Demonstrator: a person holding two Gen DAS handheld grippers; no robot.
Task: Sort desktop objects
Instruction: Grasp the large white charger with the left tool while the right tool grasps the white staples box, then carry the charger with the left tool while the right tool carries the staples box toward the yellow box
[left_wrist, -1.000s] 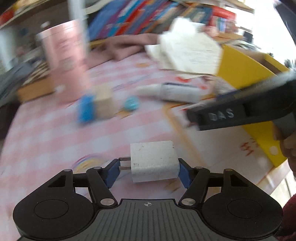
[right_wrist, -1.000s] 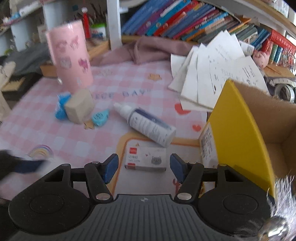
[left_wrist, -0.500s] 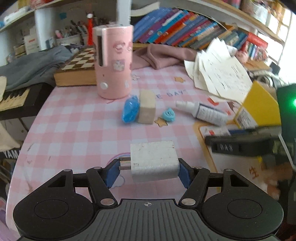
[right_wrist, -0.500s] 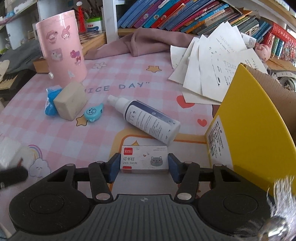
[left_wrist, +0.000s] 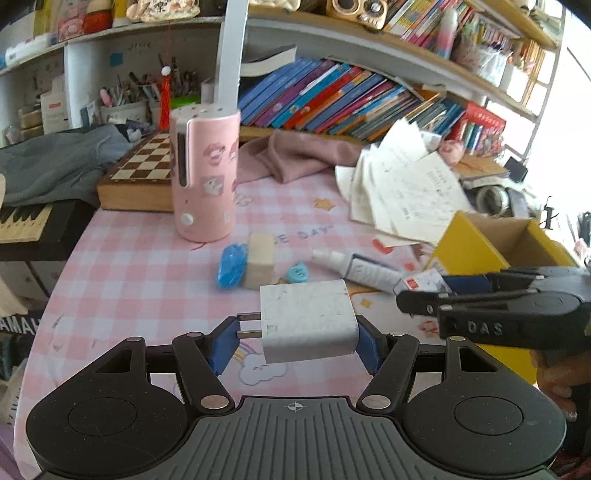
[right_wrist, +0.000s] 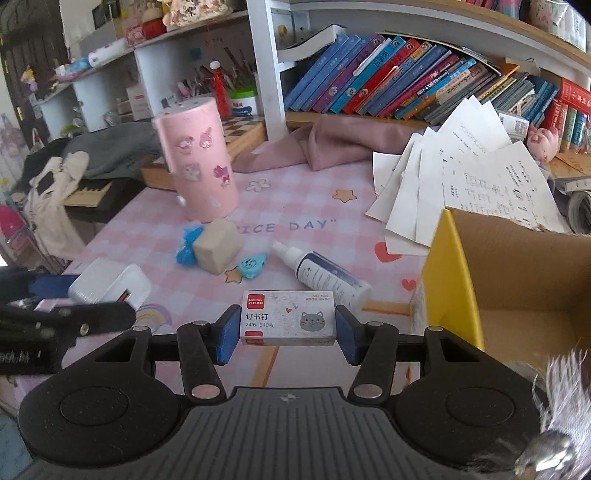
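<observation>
Left gripper (right_wrist: 48, 325): blurred in the right wrist view, cut off at the left edge.
Charger (right_wrist: 110, 284): lower part hidden behind that gripper.
Box (right_wrist: 517, 295): cut off by the right edge.
Staple box (left_wrist: 424, 282): mostly hidden behind the right gripper (left_wrist: 436, 295).
Book (right_wrist: 424, 70) titles: too small to read.

A scuffed, matt white plastic charger (left_wrist: 308, 320) with metal prongs; a glossy printed card staple box (right_wrist: 289, 316). Beyond the box, a smooth plastic spray bottle (right_wrist: 325, 275) on a checked pink mat (right_wrist: 303, 206); beside it, a raw brown corrugated cardboard box (right_wrist: 517, 280), yellow-faced.
</observation>
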